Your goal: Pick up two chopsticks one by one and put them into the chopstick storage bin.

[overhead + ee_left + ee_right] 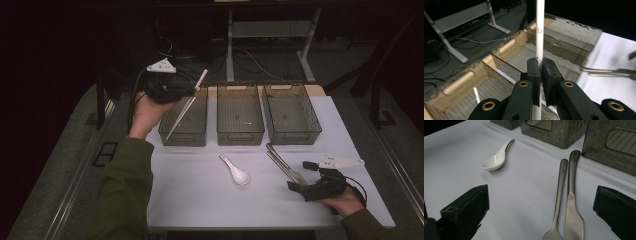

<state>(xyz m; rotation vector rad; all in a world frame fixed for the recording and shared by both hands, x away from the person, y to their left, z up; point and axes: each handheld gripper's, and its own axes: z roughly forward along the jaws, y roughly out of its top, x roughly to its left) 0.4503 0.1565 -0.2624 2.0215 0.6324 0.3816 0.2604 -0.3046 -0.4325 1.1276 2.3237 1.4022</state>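
Over left bin (183, 119): left tongs (192, 90) clamp white chopstick (187, 106) | white counter (200, 195), dark room | right tongs (299, 186) wide beside cutlery (282, 162)

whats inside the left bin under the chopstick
The left bin looks bare: its ribbed floor shows through in the left gripper view. The white chopstick, clamped in the left gripper, hangs above it. The tinted front wall hides the near strip of the floor.

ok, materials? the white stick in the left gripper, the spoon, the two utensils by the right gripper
White stick: matte, opaque, small printed mark; probably plastic, possibly coated.
Spoon: glossy white with bright highlights; looks like glazed ceramic, could be melamine.
Two utensils: brushed grey with a dull sheen; likely stainless steel.
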